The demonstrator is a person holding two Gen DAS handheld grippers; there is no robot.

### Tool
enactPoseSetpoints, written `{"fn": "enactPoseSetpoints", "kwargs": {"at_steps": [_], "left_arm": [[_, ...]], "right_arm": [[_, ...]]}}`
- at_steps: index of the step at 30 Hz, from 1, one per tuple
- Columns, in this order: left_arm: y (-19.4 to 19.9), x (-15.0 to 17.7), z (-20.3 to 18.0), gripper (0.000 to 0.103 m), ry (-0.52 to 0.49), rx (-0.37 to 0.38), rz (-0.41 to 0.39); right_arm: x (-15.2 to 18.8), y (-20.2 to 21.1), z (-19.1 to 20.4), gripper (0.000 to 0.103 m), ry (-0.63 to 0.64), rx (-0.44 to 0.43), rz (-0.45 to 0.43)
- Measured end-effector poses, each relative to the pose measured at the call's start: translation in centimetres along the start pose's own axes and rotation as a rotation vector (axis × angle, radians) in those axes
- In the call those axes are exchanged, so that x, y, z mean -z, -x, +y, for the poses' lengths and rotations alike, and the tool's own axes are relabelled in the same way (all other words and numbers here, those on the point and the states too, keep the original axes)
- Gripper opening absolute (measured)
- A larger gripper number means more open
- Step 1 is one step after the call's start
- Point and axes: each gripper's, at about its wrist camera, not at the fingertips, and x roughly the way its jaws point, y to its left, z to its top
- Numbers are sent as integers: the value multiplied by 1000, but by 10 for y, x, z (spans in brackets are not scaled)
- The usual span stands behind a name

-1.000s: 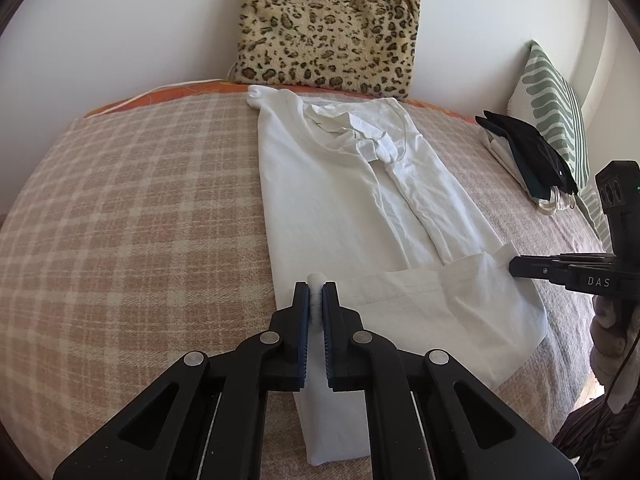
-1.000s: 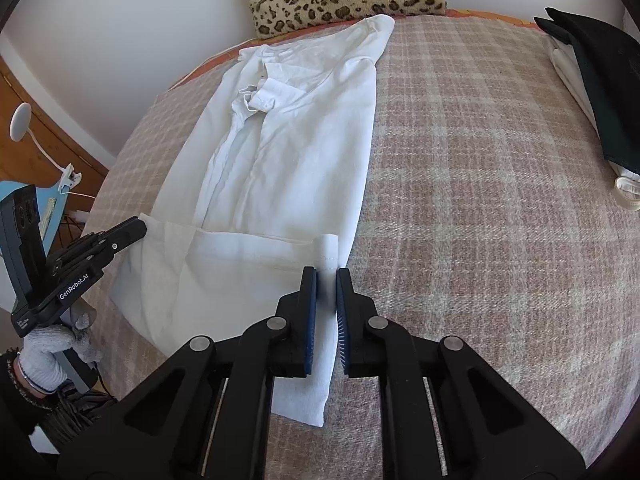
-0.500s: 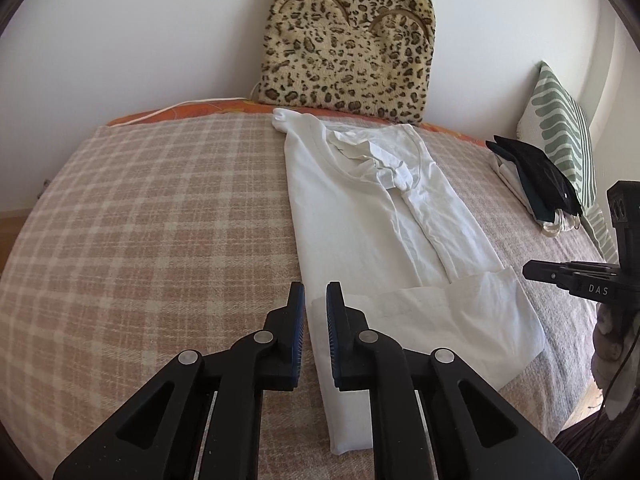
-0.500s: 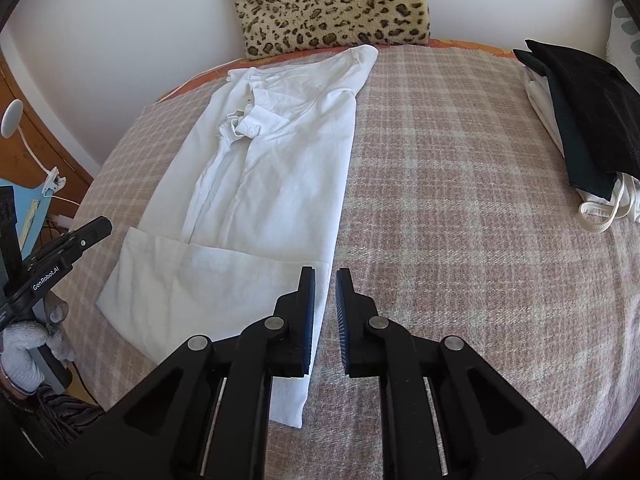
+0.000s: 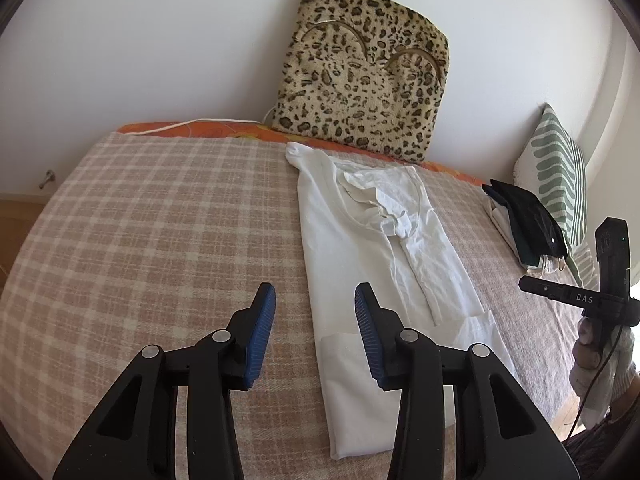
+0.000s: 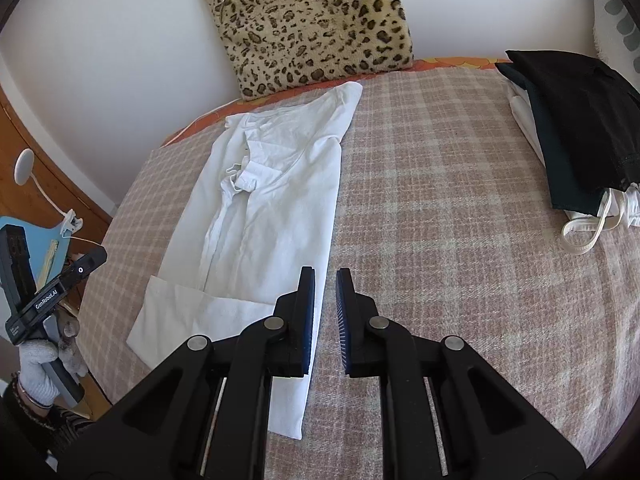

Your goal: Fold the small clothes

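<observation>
A white shirt (image 5: 360, 248) lies flat on the checked bed cover (image 5: 160, 240), sides folded in and its bottom hem folded up over the body. It also shows in the right wrist view (image 6: 272, 208). My left gripper (image 5: 315, 298) is open and empty, held above the cover at the shirt's left edge. My right gripper (image 6: 325, 276) is slightly open and empty, above the shirt's right edge near the folded hem (image 6: 208, 316). Each gripper shows in the other's view, the right (image 5: 576, 300) and the left (image 6: 60, 284), clear of the shirt.
A leopard-print cushion (image 5: 360, 76) leans on the wall behind the shirt. A stack of folded dark and white clothes (image 6: 576, 128) lies to the right, next to a green striped pillow (image 5: 556, 180). A wooden cabinet (image 6: 36, 184) stands to the left of the bed.
Both grippers let go of the shirt's folded hem, which now lies on the body. Both pulled back and up. The left opened wide, the right only a little.
</observation>
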Motion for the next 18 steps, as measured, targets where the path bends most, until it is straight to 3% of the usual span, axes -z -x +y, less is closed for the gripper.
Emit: {"fn": "enactPoseSetpoints", "kwargs": {"at_steps": [7, 12, 18], "left_arm": [[9, -47, 15, 40, 42, 16, -76], [-1, -76, 11, 40, 16, 47, -80], [-28, -92, -10, 40, -72, 83, -45]], "right_arm": [[-11, -8, -14, 12, -67, -39, 14], [-24, -16, -16, 12, -68, -56, 15], [-78, -41, -29, 12, -82, -104, 7]]}}
